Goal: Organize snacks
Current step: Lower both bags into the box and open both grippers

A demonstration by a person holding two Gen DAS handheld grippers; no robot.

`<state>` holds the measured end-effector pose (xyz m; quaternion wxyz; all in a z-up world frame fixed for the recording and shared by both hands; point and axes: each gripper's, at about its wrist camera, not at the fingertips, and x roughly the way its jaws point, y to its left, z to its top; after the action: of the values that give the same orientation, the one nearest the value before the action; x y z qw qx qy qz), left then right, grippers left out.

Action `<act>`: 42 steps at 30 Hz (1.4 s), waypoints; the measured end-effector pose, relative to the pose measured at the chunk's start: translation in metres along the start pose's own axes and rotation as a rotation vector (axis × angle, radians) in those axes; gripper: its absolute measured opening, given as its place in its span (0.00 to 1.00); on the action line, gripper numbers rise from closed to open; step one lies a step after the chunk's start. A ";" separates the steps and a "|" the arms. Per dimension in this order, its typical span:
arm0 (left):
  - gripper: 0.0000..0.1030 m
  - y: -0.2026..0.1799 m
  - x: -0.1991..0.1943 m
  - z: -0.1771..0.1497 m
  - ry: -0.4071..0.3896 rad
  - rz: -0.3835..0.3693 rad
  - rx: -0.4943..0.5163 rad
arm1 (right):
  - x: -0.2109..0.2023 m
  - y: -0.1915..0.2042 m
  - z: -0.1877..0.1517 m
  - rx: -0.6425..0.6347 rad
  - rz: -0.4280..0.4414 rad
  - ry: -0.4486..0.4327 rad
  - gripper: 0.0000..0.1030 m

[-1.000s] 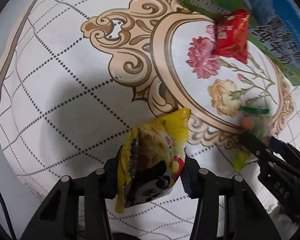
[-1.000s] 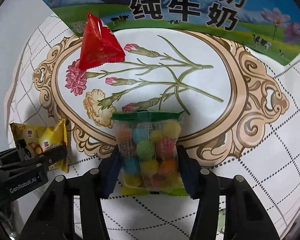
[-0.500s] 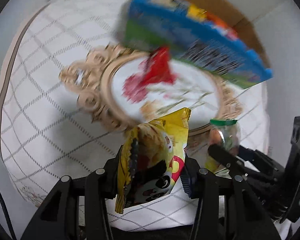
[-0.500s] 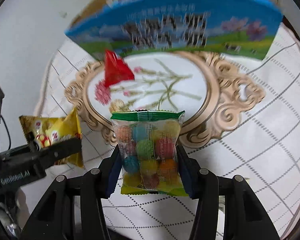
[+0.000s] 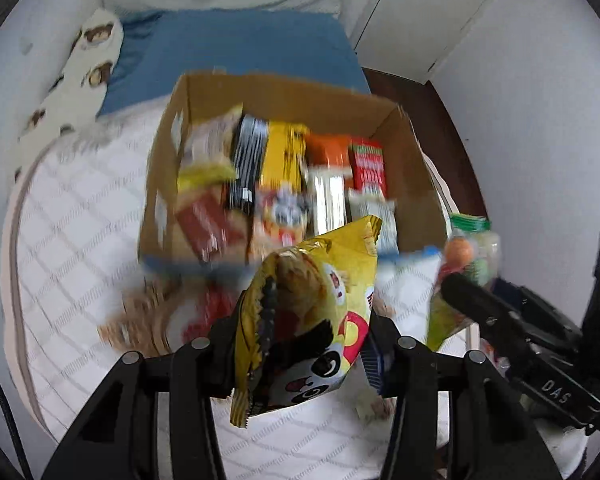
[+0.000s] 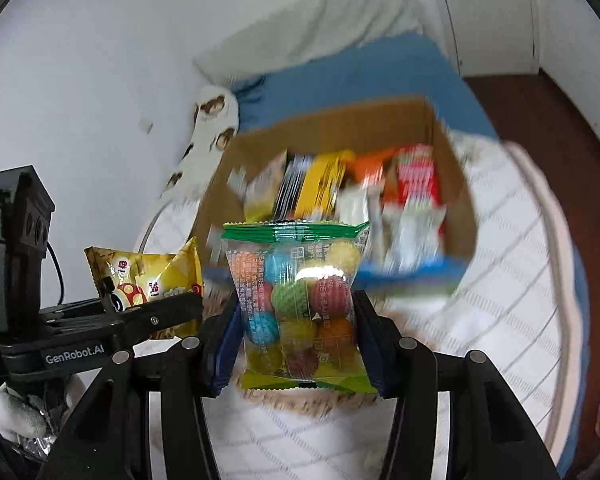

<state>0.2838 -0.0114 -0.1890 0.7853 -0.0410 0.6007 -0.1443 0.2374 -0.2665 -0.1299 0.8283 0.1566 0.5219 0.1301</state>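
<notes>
My left gripper (image 5: 302,338) is shut on a yellow snack bag with a panda face (image 5: 306,312), held upright in the air. My right gripper (image 6: 296,322) is shut on a clear bag of coloured candy balls with a green top (image 6: 296,300). Each gripper shows in the other's view: the candy bag (image 5: 470,256) at the right of the left wrist view, the yellow bag (image 6: 148,276) at the left of the right wrist view. Ahead and below stands an open cardboard box (image 5: 284,96) with several snack packs standing inside. A red packet (image 5: 216,308) lies blurred on the cloth before it.
The box (image 6: 332,120) rests on a white quilted cloth (image 5: 76,220) with a floral medallion. Behind it lie a blue sheet (image 5: 236,44) and a long bear-print pillow (image 5: 76,76). White walls and a door (image 5: 432,12) close the room; dark floor (image 6: 540,120) shows at right.
Both grippers have risen with their bags and tipped up. The view went from the cloth and the box's printed side to the box's open top and the room behind.
</notes>
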 end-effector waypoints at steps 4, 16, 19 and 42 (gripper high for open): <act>0.44 -0.002 0.018 0.052 0.008 0.058 0.037 | 0.021 -0.013 0.045 -0.015 -0.054 0.002 0.53; 0.44 0.026 0.148 0.155 0.246 0.112 -0.008 | 0.133 -0.052 0.114 0.003 -0.148 0.170 0.53; 0.45 0.032 0.168 0.161 0.280 0.127 -0.010 | 0.153 -0.057 0.120 0.003 -0.159 0.195 0.53; 0.84 0.036 0.141 0.139 0.133 0.203 0.000 | 0.157 -0.052 0.104 -0.032 -0.280 0.237 0.96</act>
<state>0.4565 -0.0309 -0.2908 0.7544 0.0294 0.6524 -0.0664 0.4006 -0.2674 -0.2374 0.7733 0.0527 0.6306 0.0394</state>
